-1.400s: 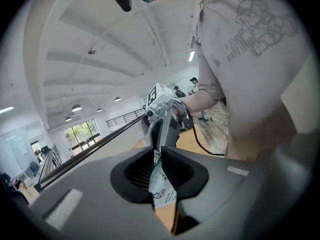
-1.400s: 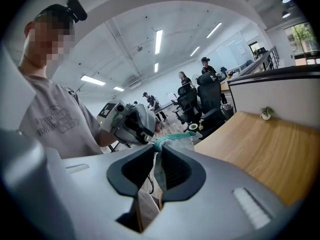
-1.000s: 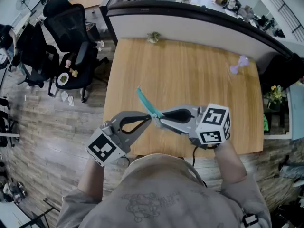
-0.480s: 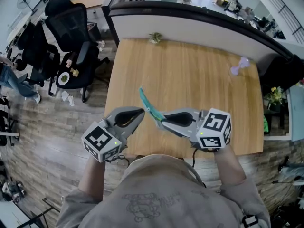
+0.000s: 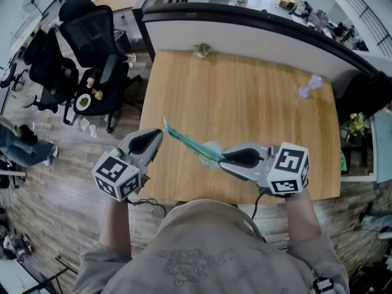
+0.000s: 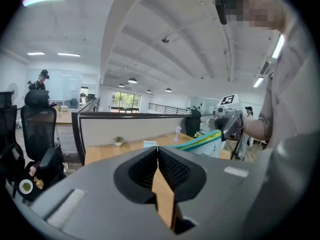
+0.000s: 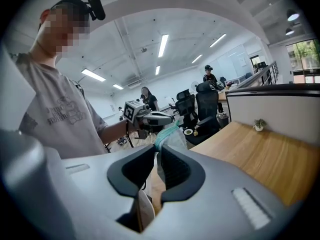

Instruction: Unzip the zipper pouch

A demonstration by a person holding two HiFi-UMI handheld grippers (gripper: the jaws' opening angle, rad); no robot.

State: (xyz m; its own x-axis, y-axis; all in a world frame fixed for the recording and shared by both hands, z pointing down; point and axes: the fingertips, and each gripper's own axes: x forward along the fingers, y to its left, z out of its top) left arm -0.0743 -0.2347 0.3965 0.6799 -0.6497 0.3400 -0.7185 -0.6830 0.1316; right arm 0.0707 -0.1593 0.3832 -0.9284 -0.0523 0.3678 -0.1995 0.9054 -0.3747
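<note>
A teal-edged zipper pouch (image 5: pixel 190 143) hangs stretched in the air between both grippers, above the near edge of the wooden table (image 5: pixel 245 97). My left gripper (image 5: pixel 159 133) is shut at the pouch's far left end, on the zipper line. The pull itself is hidden between its pads. In the left gripper view the jaws (image 6: pixel 157 149) are pressed together, and the pouch (image 6: pixel 202 141) runs from them to the right gripper (image 6: pixel 230 121). My right gripper (image 5: pixel 219 159) is shut on the pouch's near end. The pouch fabric (image 7: pixel 167 134) rises between its pads towards the left gripper (image 7: pixel 150 118).
A small plant (image 5: pixel 200 49) sits at the table's far edge and a purple object (image 5: pixel 309 84) at the far right. A curved partition (image 5: pixel 245 23) backs the table. Black office chairs (image 5: pixel 92 35) stand to the left on the wooden floor.
My left gripper has travelled left and away from the right gripper, along the pouch's teal zipper edge to its far end. The pouch now lies flatter and more stretched. The right gripper shifted slightly right.
</note>
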